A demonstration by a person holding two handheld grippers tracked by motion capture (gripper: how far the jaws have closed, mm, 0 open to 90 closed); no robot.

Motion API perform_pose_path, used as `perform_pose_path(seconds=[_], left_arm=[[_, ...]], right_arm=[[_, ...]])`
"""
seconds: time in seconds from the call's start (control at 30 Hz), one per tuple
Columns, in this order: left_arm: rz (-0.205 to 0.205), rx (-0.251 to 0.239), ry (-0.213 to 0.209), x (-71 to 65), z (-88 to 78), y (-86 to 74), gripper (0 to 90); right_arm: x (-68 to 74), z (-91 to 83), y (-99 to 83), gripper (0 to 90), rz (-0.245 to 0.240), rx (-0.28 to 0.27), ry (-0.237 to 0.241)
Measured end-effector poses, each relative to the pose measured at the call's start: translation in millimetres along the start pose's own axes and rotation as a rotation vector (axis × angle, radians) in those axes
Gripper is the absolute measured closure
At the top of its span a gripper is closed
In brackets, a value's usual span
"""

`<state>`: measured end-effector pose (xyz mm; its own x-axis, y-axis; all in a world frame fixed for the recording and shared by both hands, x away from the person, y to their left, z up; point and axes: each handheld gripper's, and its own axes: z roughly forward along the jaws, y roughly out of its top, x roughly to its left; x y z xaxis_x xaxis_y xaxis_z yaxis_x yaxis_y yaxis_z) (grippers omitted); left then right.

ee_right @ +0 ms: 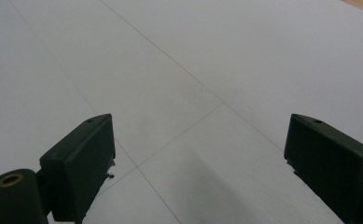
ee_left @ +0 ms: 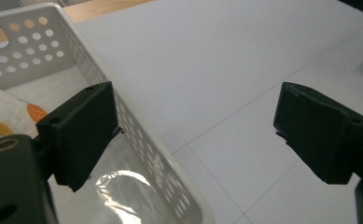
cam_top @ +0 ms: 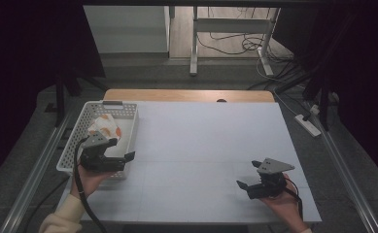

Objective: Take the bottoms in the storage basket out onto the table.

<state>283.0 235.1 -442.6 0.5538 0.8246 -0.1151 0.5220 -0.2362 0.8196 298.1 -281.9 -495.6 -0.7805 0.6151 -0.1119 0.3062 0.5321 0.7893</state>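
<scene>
Jaws spread wide, the left gripper (cam_top: 121,158) straddles the near right wall of the white basket (cam_top: 130,127), where a white-and-orange cloth (cam_top: 105,127) lies just beyond it, while the right gripper (cam_top: 249,175), equally spread, hovers well apart over bare table (cam_top: 196,141).

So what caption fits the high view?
Person holds open tongs by a white basket, other tongs over the table.
</scene>
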Motion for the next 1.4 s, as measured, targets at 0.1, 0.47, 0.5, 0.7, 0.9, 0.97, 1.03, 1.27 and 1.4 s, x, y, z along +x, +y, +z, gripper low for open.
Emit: perform_pose_path(seconds=[0.1, 0.47, 0.5, 0.7, 0.9, 0.97, 1.03, 1.27, 1.4], left_arm=[[-0.017, -0.003, -0.002, 5.5, 2.8, 4.8, 12.7], [-0.03, -0.016, 0.008, 20.0, 6.1, 15.5, 13.0], [-0.03, -0.016, 0.008, 20.0, 6.1, 15.5, 13.0], [-0.046, -0.032, 0.021, 29.3, -0.8, 21.7, 13.0], [-0.054, -0.042, 0.029, 36.6, -6.7, 24.4, 13.1], [-0.059, -0.043, 0.033, 38.4, -7.8, 24.4, 13.1], [-0.065, -0.044, 0.035, 40.8, -9.0, 24.6, 13.1], [-0.074, -0.036, 0.045, 48.2, -10.1, 26.6, 13.1], [-0.078, -0.03, 0.054, 53.2, -10.4, 28.8, 13.2]], right_arm=[[-0.2, 0.1, -0.6, 8.7, 0.002, -0.001, 0.0], [-0.1, 0.7, -1.0, 8.8, -0.002, 0.006, -0.004], [-0.1, 0.7, -1.0, 8.8, -0.002, 0.006, -0.004], [0.2, 1.7, -1.1, 8.8, -0.002, 0.013, -0.004], [-0.3, 1.9, -1.4, 8.8, 0.0, 0.014, -0.005], [-0.4, 2.0, -1.5, 8.8, 0.001, 0.014, -0.005], [-0.2, 2.1, -1.4, 8.8, -0.001, 0.014, -0.005], [-0.1, 2.6, -1.5, 8.8, 0.001, 0.018, -0.003], [0.1, 3.1, -1.7, 8.8, 0.0, 0.022, -0.001]])
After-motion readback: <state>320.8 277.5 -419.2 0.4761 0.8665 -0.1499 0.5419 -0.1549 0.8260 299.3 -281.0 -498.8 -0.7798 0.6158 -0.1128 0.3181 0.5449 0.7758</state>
